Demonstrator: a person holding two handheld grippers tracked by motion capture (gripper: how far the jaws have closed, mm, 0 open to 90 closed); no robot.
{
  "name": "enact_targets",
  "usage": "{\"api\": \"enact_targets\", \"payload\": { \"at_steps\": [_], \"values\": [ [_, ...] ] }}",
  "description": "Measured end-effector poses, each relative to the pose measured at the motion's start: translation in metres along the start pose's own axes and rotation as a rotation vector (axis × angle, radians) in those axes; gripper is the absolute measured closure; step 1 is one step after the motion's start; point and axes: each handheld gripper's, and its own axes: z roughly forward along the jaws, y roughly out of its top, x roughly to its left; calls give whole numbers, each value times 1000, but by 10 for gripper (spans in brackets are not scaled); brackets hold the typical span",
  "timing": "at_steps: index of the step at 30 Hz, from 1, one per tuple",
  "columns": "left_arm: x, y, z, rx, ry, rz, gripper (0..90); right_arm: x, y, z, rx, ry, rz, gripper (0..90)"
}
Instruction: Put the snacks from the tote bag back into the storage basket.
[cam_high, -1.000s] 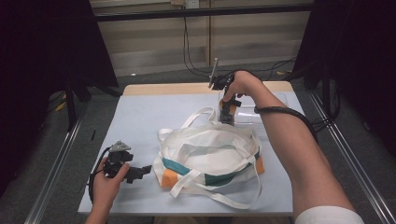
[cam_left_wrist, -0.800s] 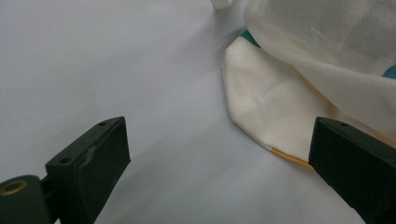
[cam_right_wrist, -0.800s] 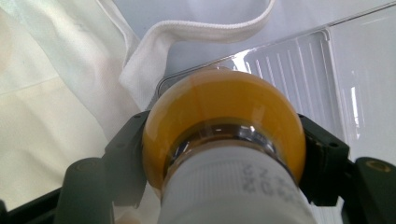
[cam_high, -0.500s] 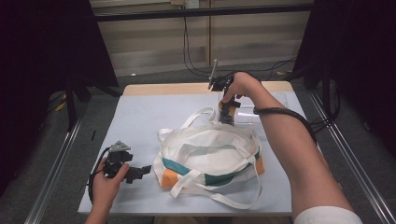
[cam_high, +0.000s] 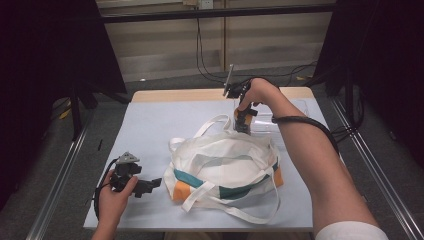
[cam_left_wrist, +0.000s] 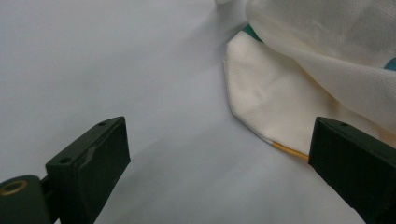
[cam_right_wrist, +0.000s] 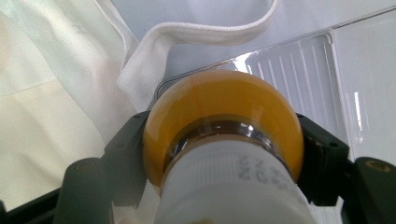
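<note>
Clamping an orange bottle (cam_right_wrist: 224, 140) with a white cap, the right gripper (cam_high: 243, 120) hangs at upper centre beside the white tote bag (cam_high: 225, 160); lower left, the left gripper (cam_high: 145, 186) rests with jaws apart.

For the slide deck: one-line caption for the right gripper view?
Right gripper clamps an orange bottle above a clear tray, beside the white bag.

Clamped between the right hand-held gripper (cam_right_wrist: 224, 172)'s matt black plastic jaws, the bottle (cam_right_wrist: 224, 121) looks glossy amber with a ribbed white plastic cap. Just beyond lies a clear, shiny ridged plastic tray (cam_right_wrist: 327, 74). Beside it, the bag (cam_right_wrist: 56, 93) is matt woven cloth; the worktop (cam_left_wrist: 116, 70) is smooth and matt.
</note>
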Motion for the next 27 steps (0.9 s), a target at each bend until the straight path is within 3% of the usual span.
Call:
{"api": "enact_targets", "payload": {
  "at_steps": [5,11,13,27],
  "values": [
    [-1,-2,1,-16,7,-23,50,0,-1,0,0,-3,5,301],
    [-1,-1,2,-7,7,-15,50,-1,-1,-1,-10,-10,4,298],
    [-1,-1,1,4,7,3,50,-2,-2,-2,-22,-10,26,297],
    [-2,-1,0,-16,4,-20,51,0,-1,-4,-23,-23,47,229]
  ]
}}
